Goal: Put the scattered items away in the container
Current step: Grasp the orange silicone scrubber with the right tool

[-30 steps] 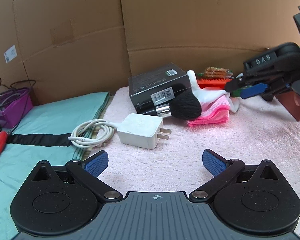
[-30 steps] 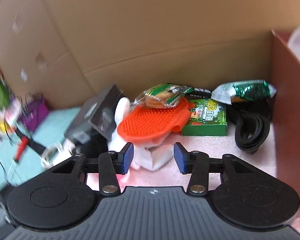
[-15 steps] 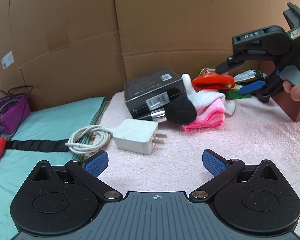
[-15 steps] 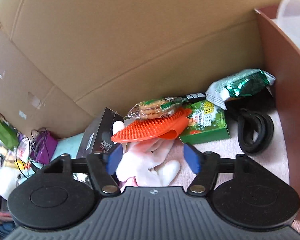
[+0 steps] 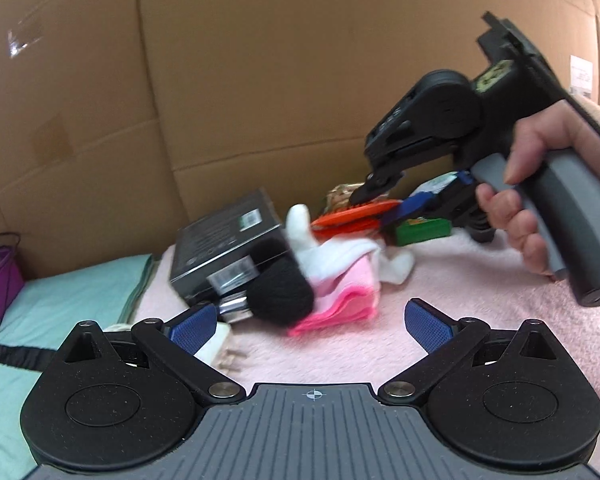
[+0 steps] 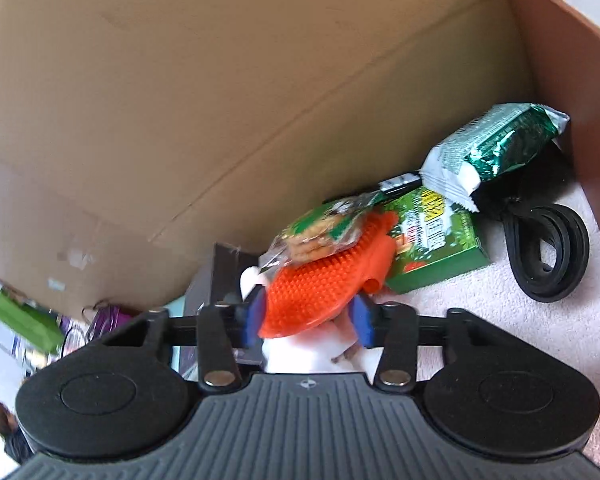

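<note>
The right gripper (image 6: 306,320) is closing its blue pads on the near edge of an orange bristled silicone scrubber (image 6: 320,286), which lies on a white cloth (image 6: 312,354) beside a green cardboard box (image 6: 436,240) near the brown container wall (image 6: 572,80). A clear biscuit packet (image 6: 320,232) rests on the scrubber. The left gripper (image 5: 308,326) hangs empty, jaws wide apart, above the pink towel surface (image 5: 380,344) near a black makeup brush (image 5: 278,298).

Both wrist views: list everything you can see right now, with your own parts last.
Orange bristled silicone scrubber: 1, between right jaws.
Clear biscuit packet: 1, on scrubber.
Green carton: 1, behind scrubber.
Green foil snack bag: 1, by brown box.
Black coiled strap: 1, on pink towel.
Black box: 1, by cardboard.
Black makeup brush: 1, against box.
Folded pink cloth: 1, under white sock.
Left gripper: open.
Right gripper: jaws closing on scrubber.
</note>
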`<move>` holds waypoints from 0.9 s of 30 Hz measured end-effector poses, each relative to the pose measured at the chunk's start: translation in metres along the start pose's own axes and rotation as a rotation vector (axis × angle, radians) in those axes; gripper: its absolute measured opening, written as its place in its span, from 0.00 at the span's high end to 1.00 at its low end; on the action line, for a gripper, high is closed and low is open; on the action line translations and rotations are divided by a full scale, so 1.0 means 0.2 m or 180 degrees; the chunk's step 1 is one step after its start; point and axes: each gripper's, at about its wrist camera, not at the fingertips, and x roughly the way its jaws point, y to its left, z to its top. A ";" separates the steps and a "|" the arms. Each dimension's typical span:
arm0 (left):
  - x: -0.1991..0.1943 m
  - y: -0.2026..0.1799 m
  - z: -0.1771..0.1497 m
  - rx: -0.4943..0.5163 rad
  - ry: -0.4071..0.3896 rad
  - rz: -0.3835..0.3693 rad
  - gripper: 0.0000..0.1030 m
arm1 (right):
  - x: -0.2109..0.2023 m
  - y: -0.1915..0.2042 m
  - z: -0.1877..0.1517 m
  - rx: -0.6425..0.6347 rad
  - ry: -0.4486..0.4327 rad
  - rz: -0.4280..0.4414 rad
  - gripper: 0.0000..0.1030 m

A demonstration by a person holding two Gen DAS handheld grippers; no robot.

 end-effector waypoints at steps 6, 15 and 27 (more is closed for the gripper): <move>0.03 -0.09 0.02 0.0104 0.0001 -0.0138 0.00 | -0.08 0.00 -0.02 -0.0273 -0.0083 -0.0089 0.78; 0.18 -0.21 0.04 0.0382 0.0130 -0.0225 0.19 | -0.38 0.07 -0.13 -0.1261 -0.0429 -0.0348 0.92; 0.17 -0.18 0.03 0.0513 -0.0032 -0.0019 0.14 | -0.43 0.10 -0.20 -0.2034 -0.0339 -0.0560 0.93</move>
